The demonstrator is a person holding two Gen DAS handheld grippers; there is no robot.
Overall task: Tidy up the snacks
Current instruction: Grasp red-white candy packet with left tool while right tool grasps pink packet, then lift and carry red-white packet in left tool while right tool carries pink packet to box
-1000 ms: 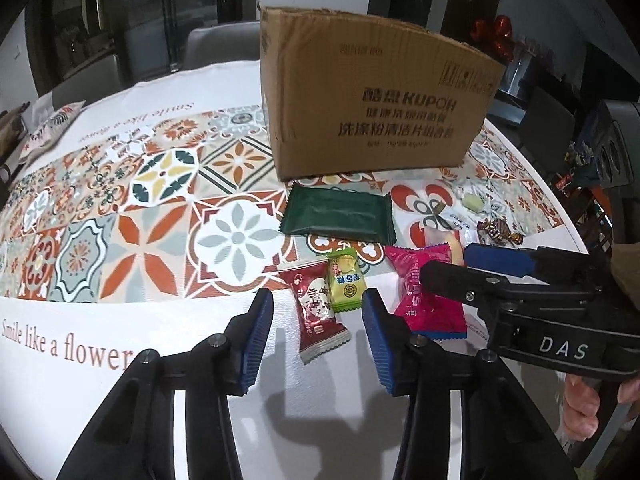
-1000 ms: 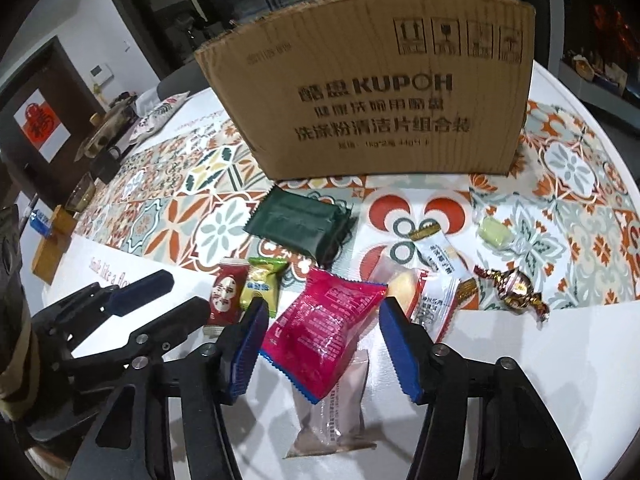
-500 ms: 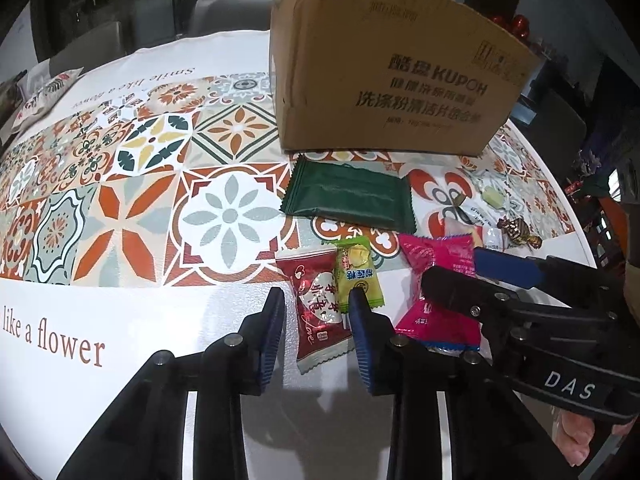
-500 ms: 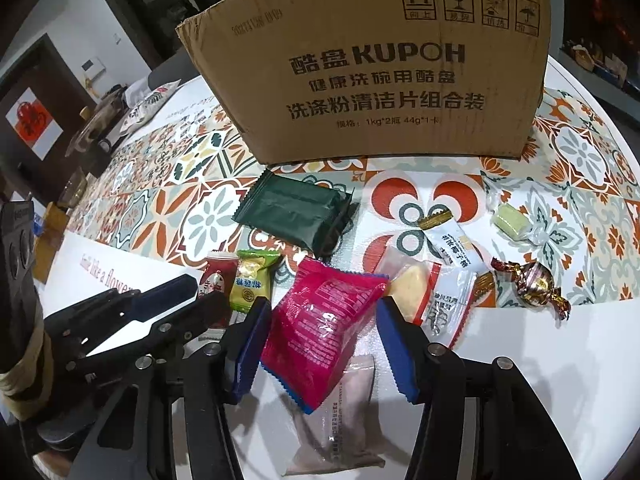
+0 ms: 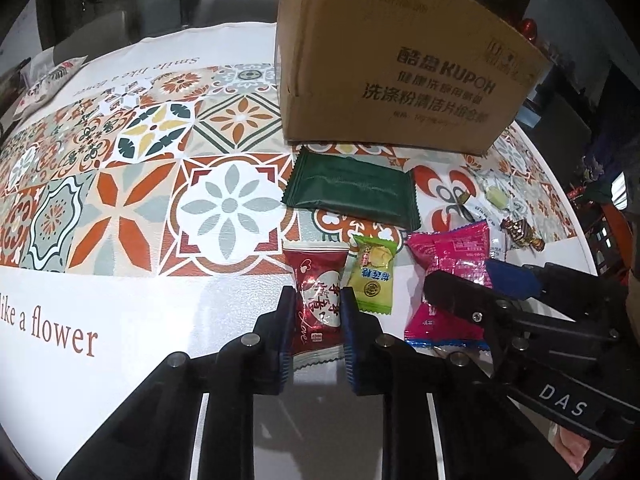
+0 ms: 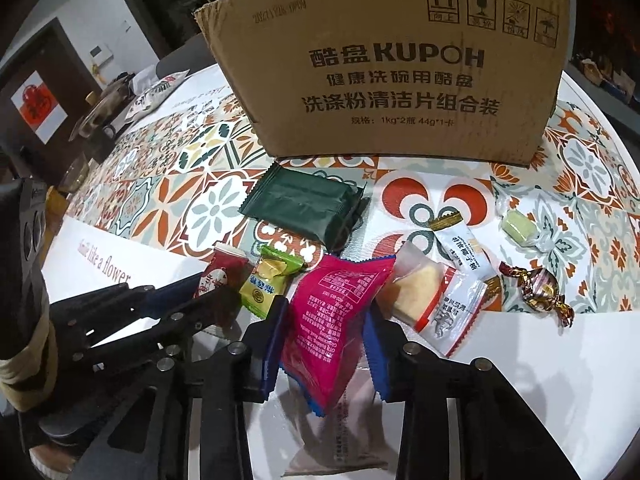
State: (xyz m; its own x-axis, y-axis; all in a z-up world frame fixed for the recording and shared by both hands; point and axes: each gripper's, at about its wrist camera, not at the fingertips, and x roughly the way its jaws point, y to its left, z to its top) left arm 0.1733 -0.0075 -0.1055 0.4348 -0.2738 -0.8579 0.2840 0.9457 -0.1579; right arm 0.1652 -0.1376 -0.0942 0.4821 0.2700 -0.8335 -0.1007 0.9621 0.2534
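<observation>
My left gripper (image 5: 317,312) is shut on a dark red candy packet (image 5: 318,308) that lies on the table. A yellow-green candy (image 5: 372,276) lies just right of it. My right gripper (image 6: 325,328) is shut on a pink snack packet (image 6: 332,320), also seen in the left wrist view (image 5: 448,264). A dark green packet (image 6: 300,204) lies in front of the open cardboard box (image 6: 400,72). To the right lie a clear packet with a yellow cake (image 6: 420,296), a white sachet (image 6: 464,252), a pale green candy (image 6: 518,226) and a foil-wrapped candy (image 6: 538,288).
The round table (image 5: 120,320) has a patterned tile cloth with a white border. A beige wrapper (image 6: 340,440) lies under the right gripper. A cushion (image 6: 156,92) and cups (image 6: 100,112) sit at the far left. Chairs (image 5: 240,4) stand behind the table.
Both grippers moved forward over the snacks and closed: the left onto the red candy packet, the right onto the pink packet.
</observation>
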